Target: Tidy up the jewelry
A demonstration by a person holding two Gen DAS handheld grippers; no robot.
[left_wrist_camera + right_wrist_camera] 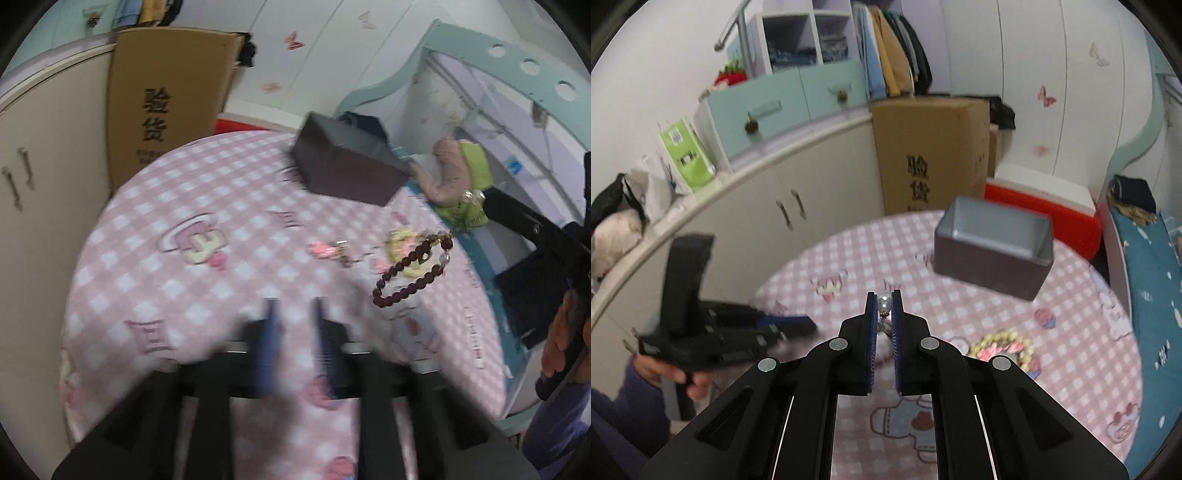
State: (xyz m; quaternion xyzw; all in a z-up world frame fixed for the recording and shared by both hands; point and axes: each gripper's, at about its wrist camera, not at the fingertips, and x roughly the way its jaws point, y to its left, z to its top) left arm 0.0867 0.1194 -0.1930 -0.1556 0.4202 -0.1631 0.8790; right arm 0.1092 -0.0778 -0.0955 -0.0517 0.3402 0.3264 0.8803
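A dark red bead bracelet [410, 271] hangs in the air over the pink checked table [207, 206], held at its clasp by my right gripper [472, 195]. In the right wrist view my right gripper [885, 301] is shut on the bracelet's clear bead [884, 300]. A pale yellow bead bracelet [1003, 345] lies on the table to the right; it also shows in the left wrist view [400, 242]. A pink charm [325, 251] lies near it. An open dark box [993, 247] stands at the table's back. My left gripper [293, 306] is open and empty above the table.
A tall cardboard box [931, 155] and a red-and-white cooler [1045, 206] stand behind the table. White cabinets [783, 195] curve along the left. A bed with a teal cover [1148, 280] lies at the right.
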